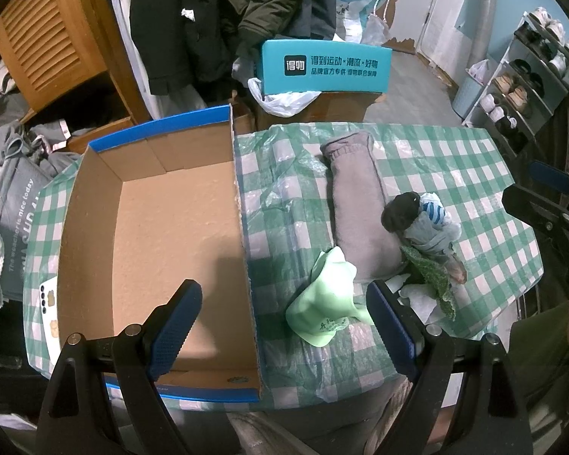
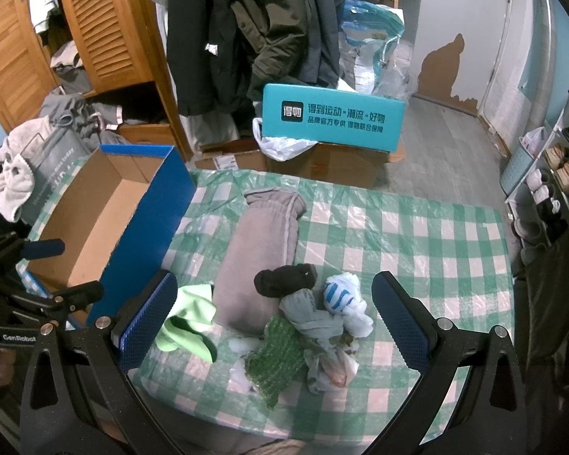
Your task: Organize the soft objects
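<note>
An empty cardboard box with blue outer sides (image 1: 170, 227) (image 2: 95, 212) sits on the left of the green-checked table (image 1: 455, 159) (image 2: 417, 235). Right of it lie a rolled grey garment (image 1: 356, 204) (image 2: 254, 254), a light green cloth (image 1: 322, 303) (image 2: 186, 322), a black sock ball (image 1: 400, 214) (image 2: 284, 280), a white-and-blue striped sock (image 1: 434, 212) (image 2: 341, 292), a grey-blue sock (image 2: 311, 320) and a dark green knit piece (image 1: 432, 273) (image 2: 275, 356). My left gripper (image 1: 284, 337) is open and empty, straddling the box's right wall and the green cloth. My right gripper (image 2: 275, 328) is open and empty above the sock pile.
A teal shoebox lid (image 1: 324, 66) (image 2: 332, 117) stands on cartons behind the table. Coats hang behind it. A wooden wardrobe (image 2: 95, 30) and a clothes heap are at left. A shoe rack (image 1: 531, 72) stands at right. A white phone (image 1: 49, 314) lies left of the box.
</note>
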`<action>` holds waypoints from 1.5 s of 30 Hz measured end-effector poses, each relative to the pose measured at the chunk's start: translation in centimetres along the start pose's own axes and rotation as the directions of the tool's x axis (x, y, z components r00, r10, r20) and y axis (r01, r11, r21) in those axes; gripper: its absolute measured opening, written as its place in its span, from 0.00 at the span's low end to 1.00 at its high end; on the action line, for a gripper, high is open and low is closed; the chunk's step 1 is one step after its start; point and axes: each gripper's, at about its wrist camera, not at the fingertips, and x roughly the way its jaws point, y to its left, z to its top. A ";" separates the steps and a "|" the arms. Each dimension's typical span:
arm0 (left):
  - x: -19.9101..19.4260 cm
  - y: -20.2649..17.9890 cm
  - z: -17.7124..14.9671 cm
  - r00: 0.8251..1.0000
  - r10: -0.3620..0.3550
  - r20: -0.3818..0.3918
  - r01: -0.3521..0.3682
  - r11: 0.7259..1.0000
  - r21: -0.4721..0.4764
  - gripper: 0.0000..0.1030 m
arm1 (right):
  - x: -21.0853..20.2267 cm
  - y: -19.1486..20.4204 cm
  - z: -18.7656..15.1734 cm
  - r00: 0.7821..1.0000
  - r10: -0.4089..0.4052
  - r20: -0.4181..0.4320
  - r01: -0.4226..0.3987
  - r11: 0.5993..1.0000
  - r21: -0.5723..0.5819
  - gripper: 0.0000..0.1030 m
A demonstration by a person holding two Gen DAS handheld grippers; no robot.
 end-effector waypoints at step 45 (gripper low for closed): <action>6.6 -6.8 0.0 0.985 0.026 -0.170 -0.007 0.994 0.110 0.87 | 4.4 -6.5 -3.1 0.984 -0.035 -0.176 0.054 0.993 0.105 0.98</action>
